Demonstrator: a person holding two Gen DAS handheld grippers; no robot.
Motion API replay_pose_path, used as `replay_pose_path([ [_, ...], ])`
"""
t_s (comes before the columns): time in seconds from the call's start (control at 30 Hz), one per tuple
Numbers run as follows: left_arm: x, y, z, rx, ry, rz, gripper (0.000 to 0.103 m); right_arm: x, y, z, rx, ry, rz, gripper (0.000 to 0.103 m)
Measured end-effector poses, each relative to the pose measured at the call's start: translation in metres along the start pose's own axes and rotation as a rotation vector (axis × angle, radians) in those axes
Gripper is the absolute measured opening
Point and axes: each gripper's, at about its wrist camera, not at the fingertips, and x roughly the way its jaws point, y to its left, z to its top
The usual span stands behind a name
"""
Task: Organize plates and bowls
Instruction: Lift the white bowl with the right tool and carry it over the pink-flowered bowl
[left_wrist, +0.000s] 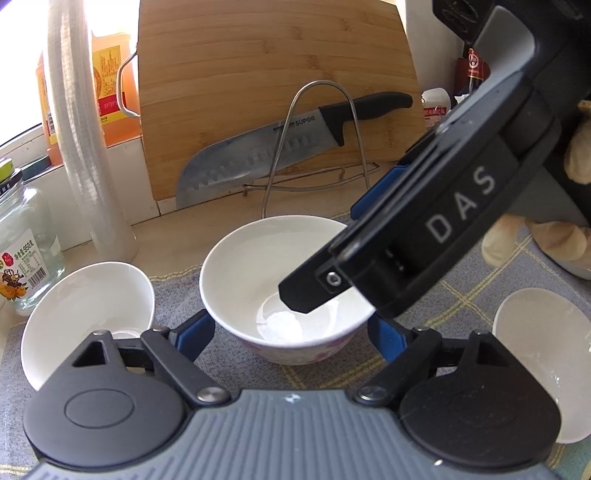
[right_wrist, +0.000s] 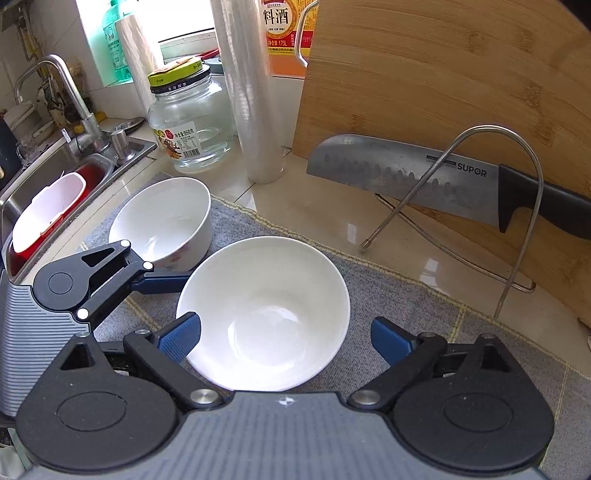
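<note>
A grey checked cloth (right_wrist: 406, 295) covers the kitchen counter before a bamboo cutting board (right_wrist: 443, 74). On it, a white bowl (right_wrist: 266, 314) sits between the right gripper's (right_wrist: 284, 336) spread blue pads, its left pad at the rim. The left gripper (left_wrist: 291, 336) likewise stands open around the floral-sided bowl (left_wrist: 251, 273), not pressing it.

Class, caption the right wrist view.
Open right gripper straddles a white bowl on the grey cloth, knife behind.

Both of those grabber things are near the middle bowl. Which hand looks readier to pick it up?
Probably the right. The right gripper already straddles the middle bowl, one pad at its rim. The left gripper is open too, but the bowl lies just beyond its fingertips.
</note>
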Motion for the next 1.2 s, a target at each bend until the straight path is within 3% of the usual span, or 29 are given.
replay_pose_path([
  [0.33, -0.001, 0.002, 0.0, -0.013, -0.004, -0.01, 0.088, 0.016, -0.005, 0.011, 0.001, 0.022, 0.039, 0.085],
  [0.87, -0.003, 0.004, 0.004, -0.006, 0.019, -0.035, 0.088, 0.012, -0.004, 0.008, 0.037, 0.022, 0.06, 0.085],
  [1.2, -0.033, -0.004, 0.009, 0.015, 0.053, -0.048, 0.088, -0.015, 0.01, -0.001, 0.053, 0.001, 0.083, 0.085],
])
